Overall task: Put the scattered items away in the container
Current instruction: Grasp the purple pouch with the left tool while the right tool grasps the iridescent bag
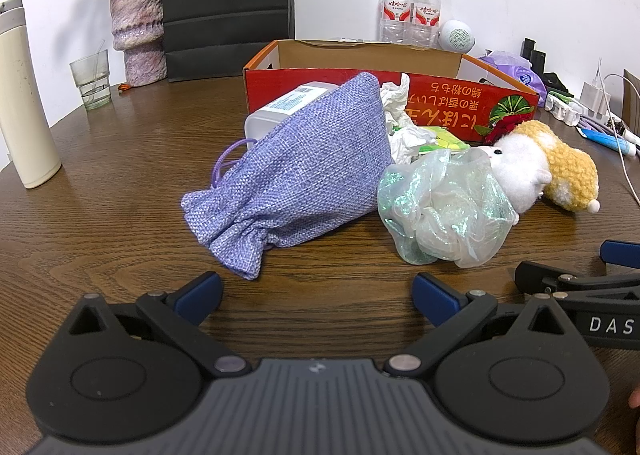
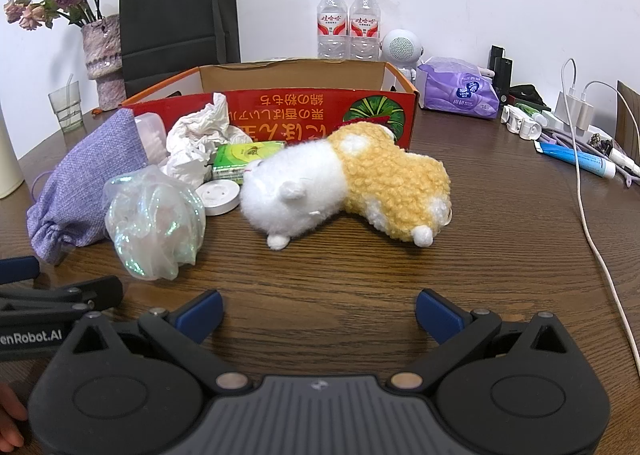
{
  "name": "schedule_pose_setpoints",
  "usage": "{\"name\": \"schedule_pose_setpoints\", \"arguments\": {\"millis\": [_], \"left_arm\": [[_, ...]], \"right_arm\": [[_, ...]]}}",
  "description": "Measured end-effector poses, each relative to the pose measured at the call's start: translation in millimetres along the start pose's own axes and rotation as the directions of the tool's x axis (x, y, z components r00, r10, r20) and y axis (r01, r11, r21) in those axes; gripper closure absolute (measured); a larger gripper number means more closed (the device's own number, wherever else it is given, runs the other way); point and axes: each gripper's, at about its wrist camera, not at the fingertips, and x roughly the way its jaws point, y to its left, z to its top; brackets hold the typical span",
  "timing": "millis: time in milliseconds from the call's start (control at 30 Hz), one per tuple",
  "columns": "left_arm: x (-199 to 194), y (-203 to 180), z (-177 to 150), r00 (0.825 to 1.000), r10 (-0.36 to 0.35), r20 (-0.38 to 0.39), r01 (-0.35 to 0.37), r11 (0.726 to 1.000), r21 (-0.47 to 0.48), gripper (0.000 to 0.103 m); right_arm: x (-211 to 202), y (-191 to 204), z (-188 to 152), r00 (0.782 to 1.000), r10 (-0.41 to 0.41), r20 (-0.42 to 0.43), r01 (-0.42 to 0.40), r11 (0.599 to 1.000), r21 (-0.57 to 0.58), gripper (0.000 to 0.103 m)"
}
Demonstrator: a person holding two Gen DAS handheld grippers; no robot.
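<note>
Tools left (image 1: 316,297) and right (image 2: 318,313) both gape fully wide, gripping nothing, above the table (image 2: 360,267)

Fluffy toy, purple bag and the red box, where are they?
Fluffy toy (image 2: 296,185), right wrist view, on its white body.
Purple bag (image 1: 308,167), left wrist view, on its woven middle.
Red box (image 2: 304,111), right wrist view, on its front wall.

Both claws are black with blue pads (image 1: 200,291), silver screws, and ribbed grey bases.
</note>
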Motion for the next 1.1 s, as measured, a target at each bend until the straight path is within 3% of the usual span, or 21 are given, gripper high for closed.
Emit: {"name": "schedule_pose_setpoints", "arguments": {"millis": [333, 567, 667, 767, 867, 933, 1000, 1067, 1100], "left_arm": [[-0.9, 0.5, 2.0, 1.0, 0.001, 0.0, -0.001, 1.0, 0.001, 0.0], [-15.2, 3.4, 2.3, 1.0, -0.017, 0.017, 0.017, 1.0, 0.012, 0.0], [-40.0, 20.3, 2.1, 0.987, -0.07, 0.145, 0.068, 0.998, 0.014, 0.0], [-42.7, 38.1, 10.3, 0.967, -0.074, 0.243, 0.061, 0.996, 0.059, 0.0], [-24.3, 51.0, 28.6, 0.968, -0.093, 0.233, 0.077, 0.994, 0.077, 0.0], [-13.9, 56.3, 34.3, 0.958, -0.158, 0.241, 0.144, 0.987, 0.073, 0.0], [-5.7, 57.0, 36.0, 0.951, -0.199, 0.237, 0.184, 0.979, 0.083, 0.011], [0.5, 55.8, 34.7, 0.96, -0.201, 0.195, 0.187, 0.979, 0.086, 0.052], [0.1, 54.3, 33.8, 0.963, -0.203, 0.178, 0.191, 0.978, 0.082, 0.059]], "right_arm": [[0.3, 1.0, 2.4, 1.0, -0.019, 0.001, 0.019, 1.0, 0.016, 0.0], [-5.2, -2.6, -0.1, 0.998, 0.063, -0.004, -0.063, 0.998, -0.001, 0.0], [-17.4, 4.6, 1.3, 0.996, 0.084, 0.012, -0.084, 0.995, -0.051, 0.0], [-32.9, 18.0, 7.4, 0.988, 0.137, 0.075, -0.127, 0.984, -0.124, 0.001], [-23.9, 33.3, 21.3, 0.976, 0.203, 0.082, -0.19, 0.971, -0.144, 0.011], [-10.8, 45.6, 28.1, 0.978, 0.198, 0.066, -0.184, 0.967, -0.175, 0.028], [0.7, 54.5, 32.6, 0.974, 0.221, 0.051, -0.208, 0.961, -0.184, 0.035], [8.4, 58.5, 34.4, 0.968, 0.249, 0.031, -0.241, 0.956, -0.169, 0.053], [10.4, 59.2, 34.2, 0.966, 0.259, 0.022, -0.252, 0.954, -0.165, 0.063]]}}
